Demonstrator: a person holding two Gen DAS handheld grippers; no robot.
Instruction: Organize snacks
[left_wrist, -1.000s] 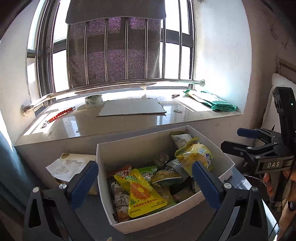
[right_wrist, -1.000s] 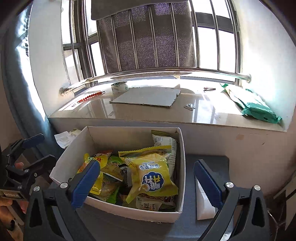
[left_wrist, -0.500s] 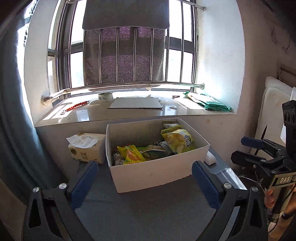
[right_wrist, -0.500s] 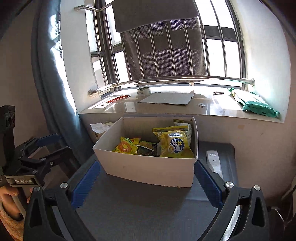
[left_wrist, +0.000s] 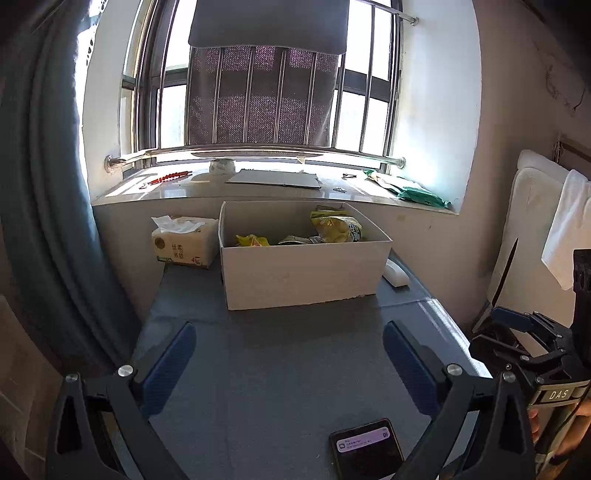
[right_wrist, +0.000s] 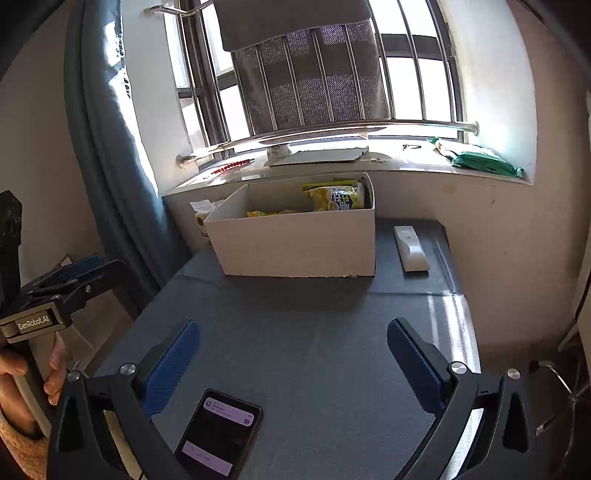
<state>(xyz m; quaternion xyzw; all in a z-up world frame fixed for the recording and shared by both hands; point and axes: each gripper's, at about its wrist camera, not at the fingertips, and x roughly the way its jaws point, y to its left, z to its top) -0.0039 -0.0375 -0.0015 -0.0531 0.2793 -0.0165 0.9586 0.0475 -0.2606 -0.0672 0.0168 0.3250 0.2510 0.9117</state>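
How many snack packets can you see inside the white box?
3 visible: a large yellow bag at the right rear of the white box, a small yellow packet at left, a dark one between. More may be hidden.

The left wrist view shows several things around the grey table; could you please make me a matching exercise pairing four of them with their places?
Things:
1. white box
2. tissue pack
3. phone
4. green packet

Places:
A. on the windowsill
B. near table edge, between the left gripper's fingers in the picture
C. mid-table, holding snacks
D. left of the box

Pairs: 1-C, 2-D, 3-B, 4-A
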